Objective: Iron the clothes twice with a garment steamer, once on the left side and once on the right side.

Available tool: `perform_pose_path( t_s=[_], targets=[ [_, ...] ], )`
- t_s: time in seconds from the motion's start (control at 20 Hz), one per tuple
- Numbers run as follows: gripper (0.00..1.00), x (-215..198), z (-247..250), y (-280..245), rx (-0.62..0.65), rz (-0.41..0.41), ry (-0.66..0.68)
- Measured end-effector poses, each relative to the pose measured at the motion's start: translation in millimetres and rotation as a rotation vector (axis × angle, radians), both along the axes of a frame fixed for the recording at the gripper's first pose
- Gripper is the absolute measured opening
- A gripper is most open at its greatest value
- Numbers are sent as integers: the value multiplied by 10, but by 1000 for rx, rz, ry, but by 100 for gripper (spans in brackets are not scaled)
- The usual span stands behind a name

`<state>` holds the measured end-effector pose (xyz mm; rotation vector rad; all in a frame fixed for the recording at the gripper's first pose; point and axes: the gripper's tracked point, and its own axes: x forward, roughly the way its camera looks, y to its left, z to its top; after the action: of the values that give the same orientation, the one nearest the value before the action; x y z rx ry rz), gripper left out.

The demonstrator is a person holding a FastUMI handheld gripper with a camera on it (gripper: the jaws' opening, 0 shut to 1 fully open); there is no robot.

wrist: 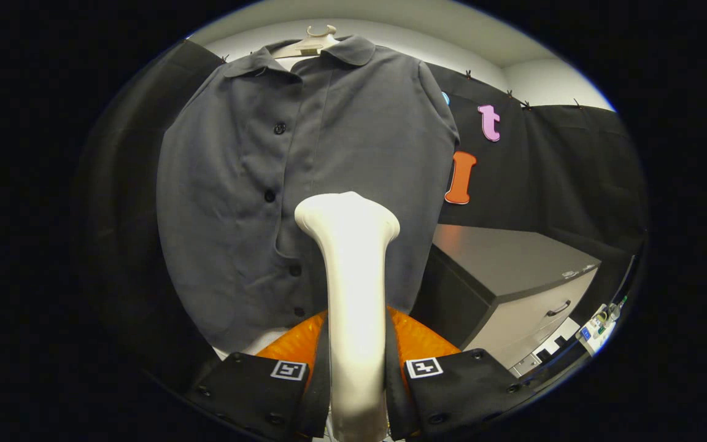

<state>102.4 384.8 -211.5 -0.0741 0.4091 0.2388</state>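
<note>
The gripper is clamped on the white garment steamer by its rigid handle — a sound hold, likely light. Its head sits low against the soft grey shirt hanging just ahead — fabric that yields.

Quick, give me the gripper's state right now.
Gripper: shut on the white steamer, both fingers pressing its handle; steamer head raised in front of the grey shirt.
</note>
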Motion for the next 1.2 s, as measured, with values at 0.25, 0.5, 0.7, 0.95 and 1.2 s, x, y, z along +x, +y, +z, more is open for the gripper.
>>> perform_pose_path(
  t_s=[0.25,0.5,0.7,0.95,1.2],
  targets=[
    [45,-123,-326,-38,-33,10,51],
    [45,-277,-633,-116,-52,6,111],
    [45,-355,-799,-135,-49,1,147],
    [45,-402,-763,-151,-53,0,153],
    [45,-403,-145,-100,-16,10,37]
  ],
)
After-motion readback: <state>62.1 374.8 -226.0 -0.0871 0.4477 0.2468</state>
